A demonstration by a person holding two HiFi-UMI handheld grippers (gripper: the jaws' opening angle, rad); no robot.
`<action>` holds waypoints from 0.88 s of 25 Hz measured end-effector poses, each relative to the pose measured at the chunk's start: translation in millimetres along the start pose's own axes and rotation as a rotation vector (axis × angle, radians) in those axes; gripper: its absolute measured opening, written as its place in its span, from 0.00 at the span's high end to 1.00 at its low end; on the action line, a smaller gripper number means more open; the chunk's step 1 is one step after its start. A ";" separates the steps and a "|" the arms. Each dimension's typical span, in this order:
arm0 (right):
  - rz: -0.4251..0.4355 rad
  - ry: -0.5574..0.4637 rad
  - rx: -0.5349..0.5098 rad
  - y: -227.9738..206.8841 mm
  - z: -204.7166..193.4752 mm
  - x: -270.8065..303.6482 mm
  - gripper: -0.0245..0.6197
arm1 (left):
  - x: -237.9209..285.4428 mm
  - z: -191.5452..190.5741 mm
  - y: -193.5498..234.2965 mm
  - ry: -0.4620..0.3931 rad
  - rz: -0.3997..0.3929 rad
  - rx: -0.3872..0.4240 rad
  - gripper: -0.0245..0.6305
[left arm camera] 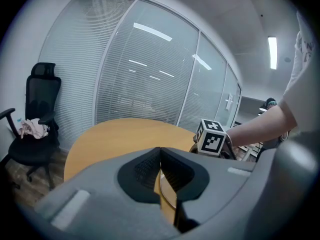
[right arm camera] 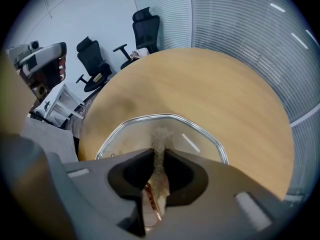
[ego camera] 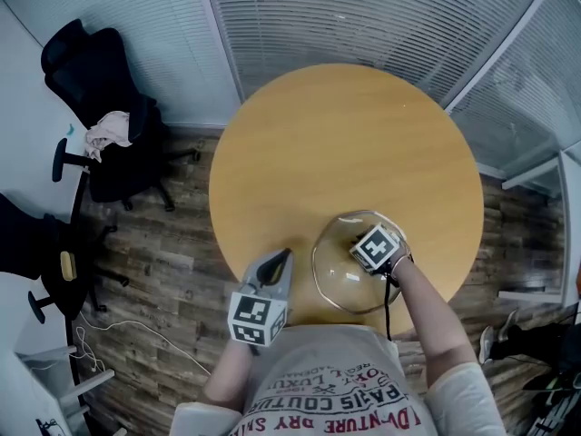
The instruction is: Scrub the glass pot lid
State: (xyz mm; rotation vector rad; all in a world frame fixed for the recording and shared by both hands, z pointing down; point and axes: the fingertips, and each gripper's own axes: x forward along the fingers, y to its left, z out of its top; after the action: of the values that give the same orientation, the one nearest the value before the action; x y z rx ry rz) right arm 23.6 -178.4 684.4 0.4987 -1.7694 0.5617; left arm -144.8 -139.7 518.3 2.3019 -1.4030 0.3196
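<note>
The glass pot lid (ego camera: 338, 284) lies on the round wooden table (ego camera: 345, 125) near its front edge. My right gripper (right arm camera: 160, 153) hovers over the lid (right arm camera: 200, 136), shut on a brownish scrubbing pad (right arm camera: 160, 139) whose tip sticks out onto the glass. Its marker cube (ego camera: 377, 247) covers the lid's middle in the head view. My left gripper (ego camera: 282, 258) is just left of the lid, a little apart from its rim, shut with nothing between its jaws. In the left gripper view (left arm camera: 160, 155), the lid's rim (left arm camera: 167, 196) shows beyond the jaws, as does the right gripper's cube (left arm camera: 212, 138).
Black office chairs (ego camera: 100, 107) stand on the wood floor to the left, one with a cloth (ego camera: 109, 130) on it. A glass wall with blinds (ego camera: 363, 16) runs behind the table. The table's far half (right arm camera: 215, 84) is bare wood. A person's arm (ego camera: 436, 321) reaches over the front edge.
</note>
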 end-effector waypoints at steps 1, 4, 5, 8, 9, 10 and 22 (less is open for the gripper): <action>0.009 0.016 -0.017 2.7 0.9 0.6 0.86 | 0.1 -0.5 0.3 0.002 0.001 -0.001 0.95; 0.019 0.045 -0.074 8.4 1.9 2.1 0.86 | 0.6 -1.7 -1.2 0.002 0.001 -0.004 0.95; 0.025 0.045 -0.085 10.5 2.6 2.4 0.86 | 0.8 -1.9 -1.6 0.001 0.001 -0.004 0.95; 0.044 0.026 -0.114 17.6 6.3 3.8 0.86 | 1.2 -1.6 -0.1 0.001 0.001 -0.004 0.95; 0.050 0.019 -0.130 20.2 7.5 4.4 0.86 | 1.4 -1.0 1.4 0.001 0.002 -0.004 0.95; 0.058 0.014 -0.148 23.5 8.1 4.7 0.86 | 1.5 -0.2 2.6 -0.001 0.005 -0.005 0.95; 0.060 0.009 -0.459 54.2 12.0 5.1 0.86 | -3.8 -5.1 -13.8 0.000 0.016 -0.008 0.95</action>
State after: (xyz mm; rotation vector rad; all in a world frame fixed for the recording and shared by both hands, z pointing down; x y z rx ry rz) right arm -19.2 -142.7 680.2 0.1233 -1.8368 0.1835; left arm -134.2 -128.8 518.0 2.2855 -1.4213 0.3189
